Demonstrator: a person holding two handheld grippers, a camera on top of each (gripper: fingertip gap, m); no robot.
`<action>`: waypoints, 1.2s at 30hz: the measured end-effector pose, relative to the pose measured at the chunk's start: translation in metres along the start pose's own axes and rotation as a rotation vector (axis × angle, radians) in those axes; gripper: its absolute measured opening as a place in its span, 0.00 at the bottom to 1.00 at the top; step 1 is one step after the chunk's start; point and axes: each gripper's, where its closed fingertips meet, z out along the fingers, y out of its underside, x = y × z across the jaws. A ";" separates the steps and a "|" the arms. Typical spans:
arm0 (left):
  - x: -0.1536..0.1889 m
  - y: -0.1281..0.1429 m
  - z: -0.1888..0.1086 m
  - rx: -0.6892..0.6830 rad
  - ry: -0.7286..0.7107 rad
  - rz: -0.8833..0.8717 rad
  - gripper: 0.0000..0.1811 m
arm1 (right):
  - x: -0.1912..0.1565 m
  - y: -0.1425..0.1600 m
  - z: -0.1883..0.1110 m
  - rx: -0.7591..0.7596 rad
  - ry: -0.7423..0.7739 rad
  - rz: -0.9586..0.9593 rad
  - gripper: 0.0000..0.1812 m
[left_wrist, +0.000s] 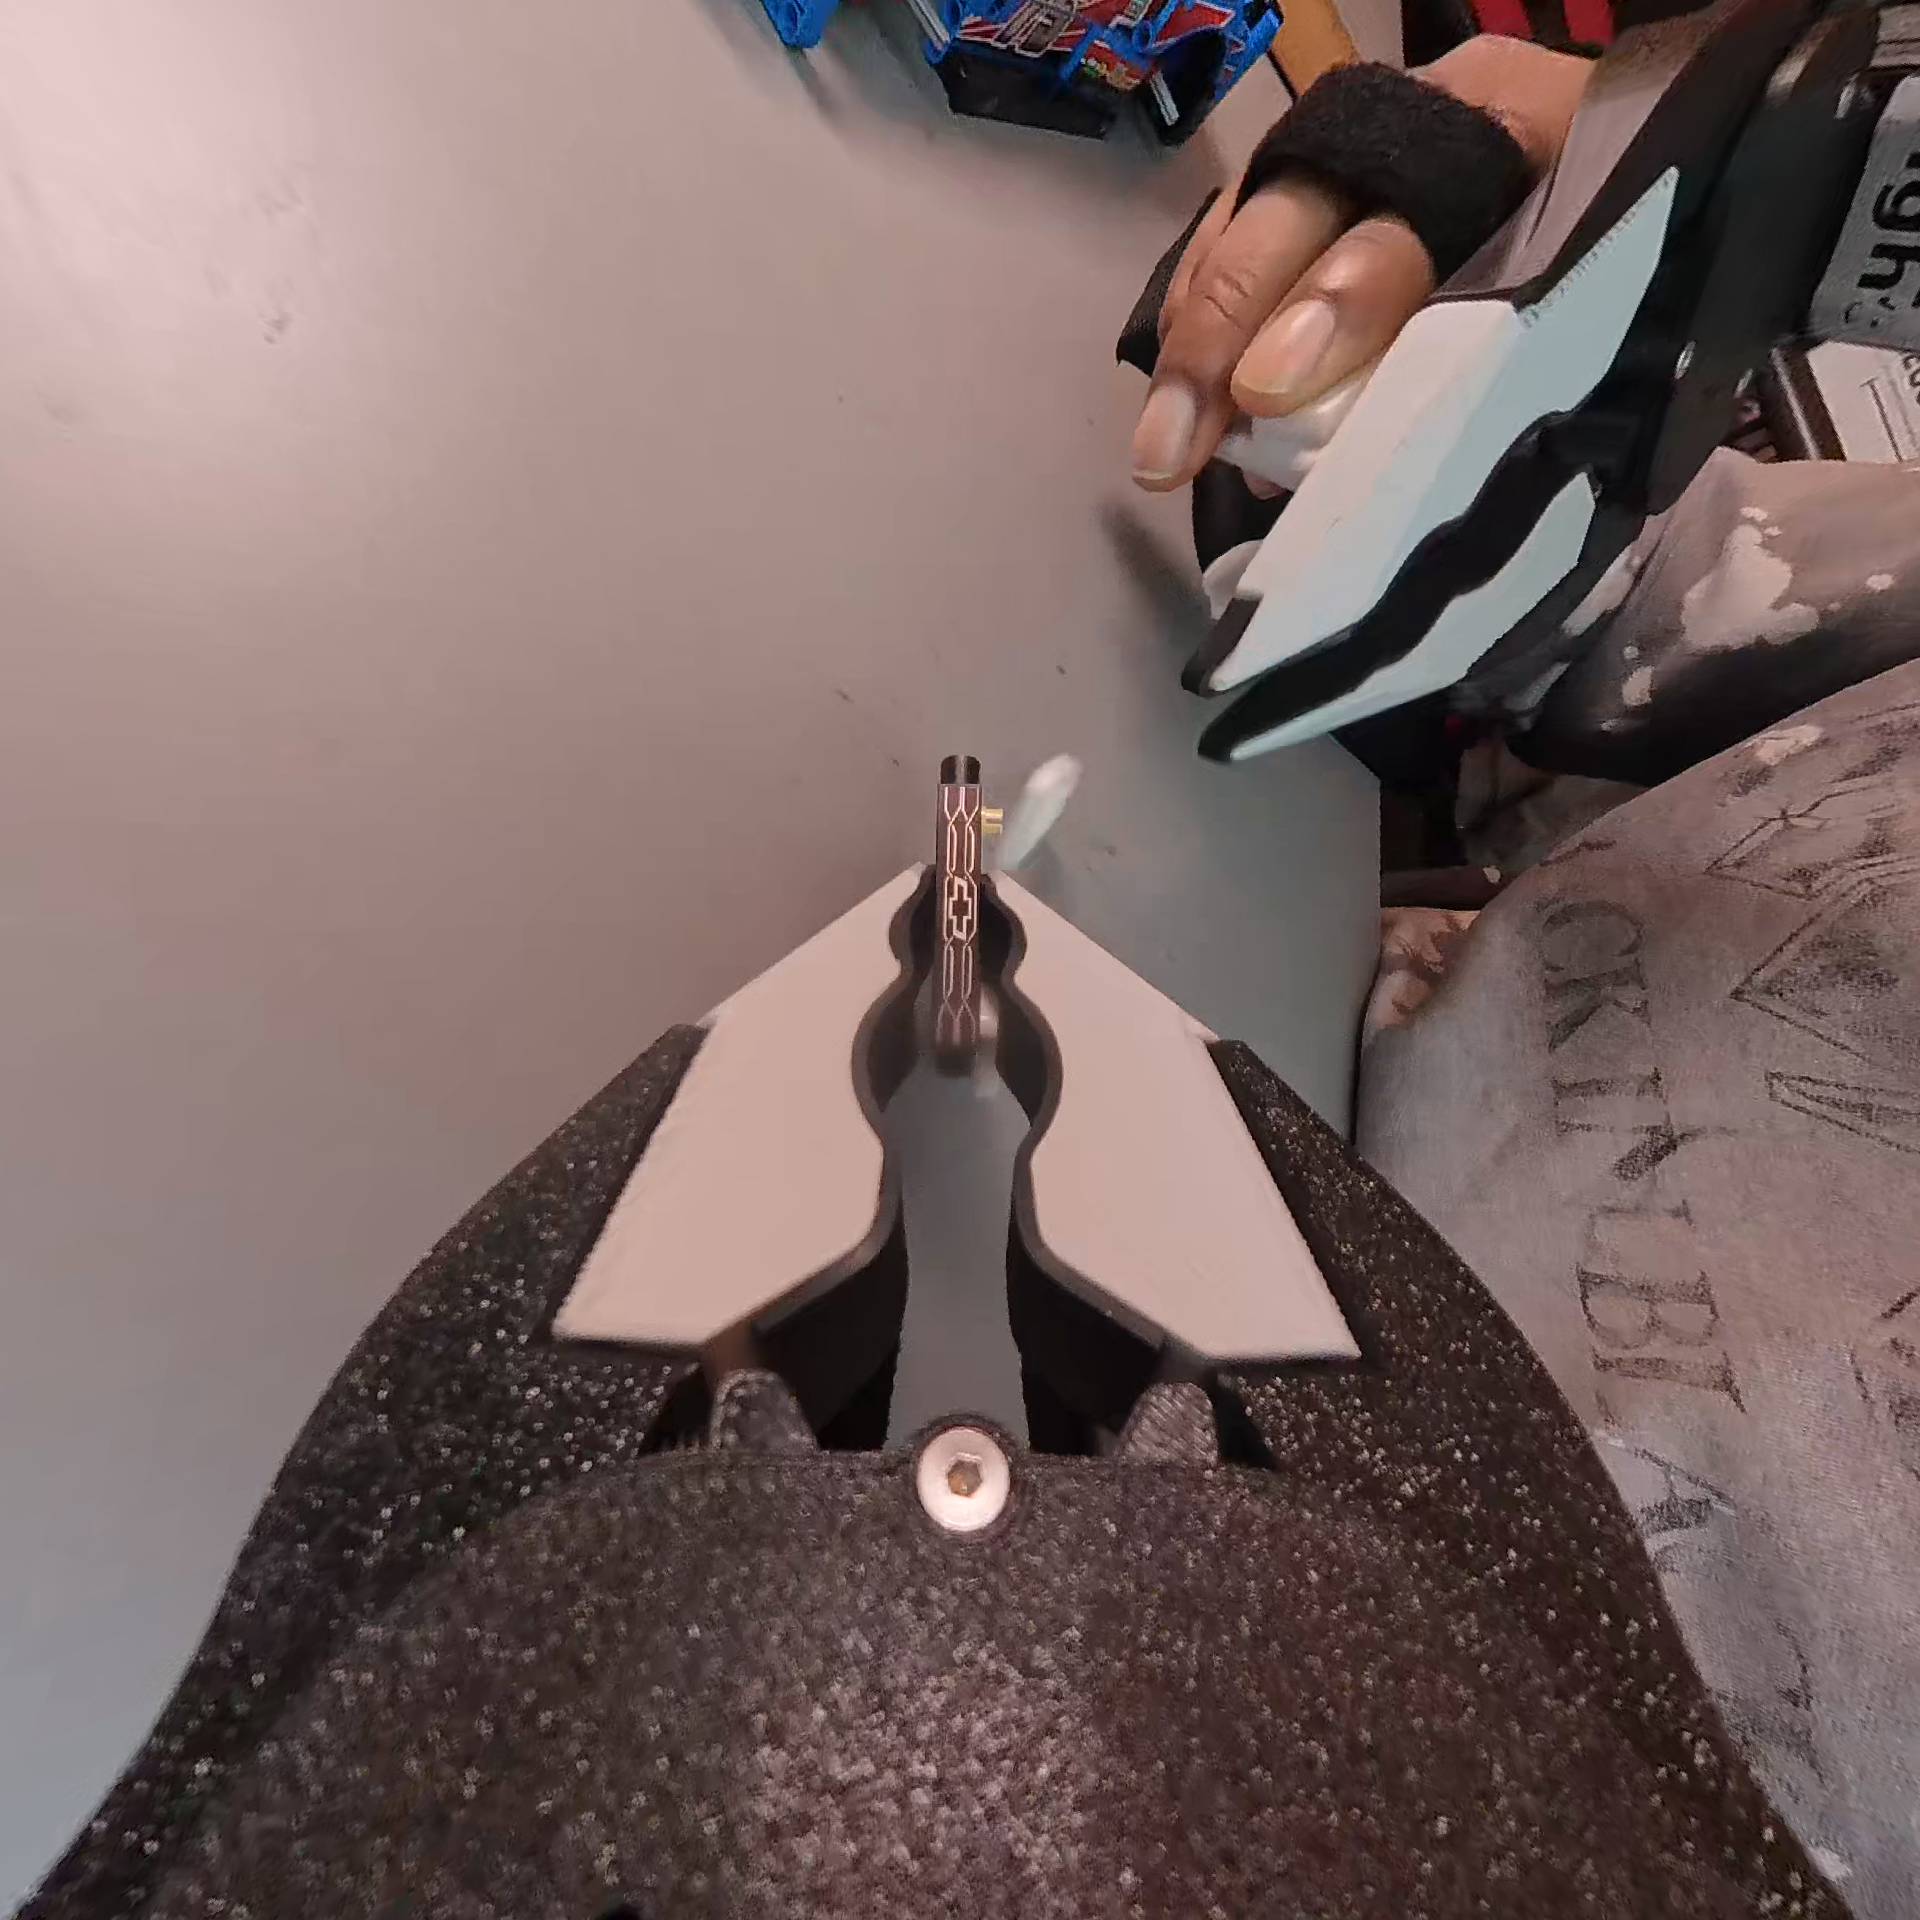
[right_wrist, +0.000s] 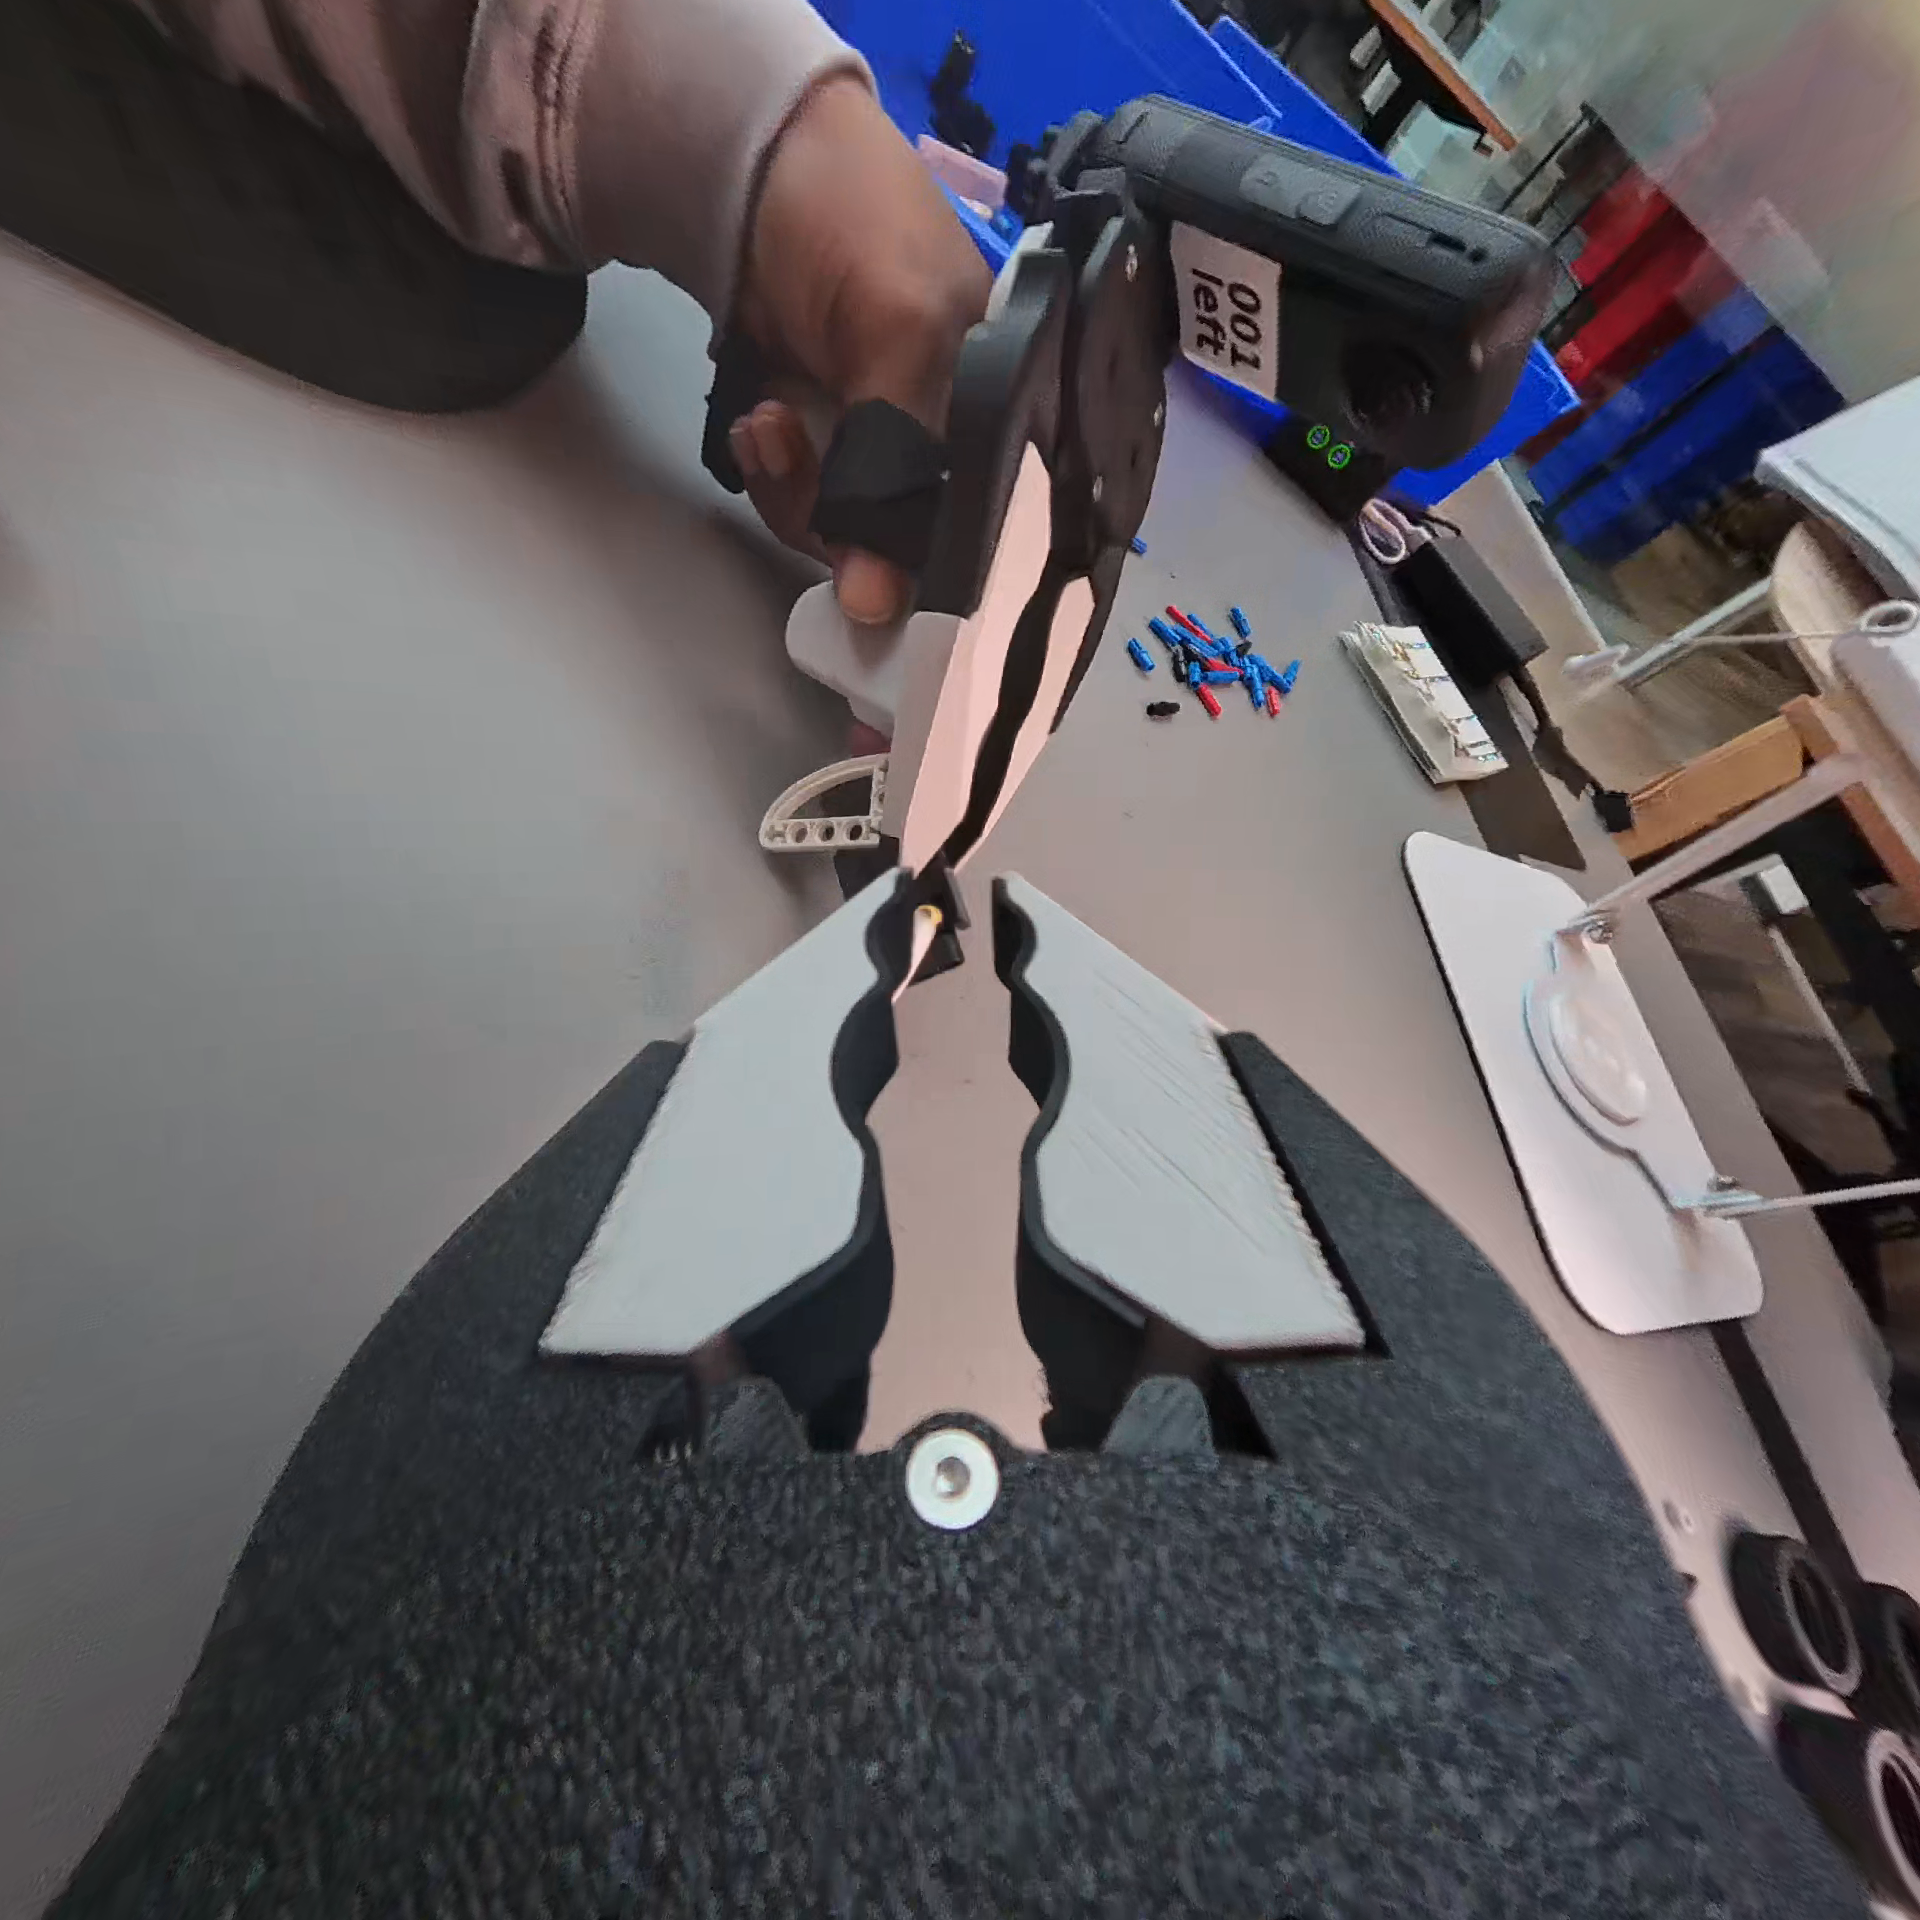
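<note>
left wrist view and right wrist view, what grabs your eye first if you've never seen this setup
In the left wrist view, the left gripper pinches a slim black patterned piece with a brass pin, upright above the grey table. In the right wrist view, the right gripper stands open just in front of that piece, with a scatter of blue, red and black pegs on the table behind.

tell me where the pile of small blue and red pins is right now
In the right wrist view the pin pile lies on the grey table, upper centre, just right of the left gripper.
</note>
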 end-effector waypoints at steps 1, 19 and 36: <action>-0.001 0.000 0.000 0.006 0.002 -0.008 0.03 | 0.004 0.000 0.000 0.025 0.015 0.022 0.00; 0.031 -0.046 -0.023 0.338 0.267 -0.061 0.03 | 0.022 0.012 0.011 0.052 -0.009 0.411 0.11; 0.066 -0.056 -0.032 0.417 0.360 0.112 0.03 | 0.019 -0.033 -0.016 0.362 -0.283 0.724 0.04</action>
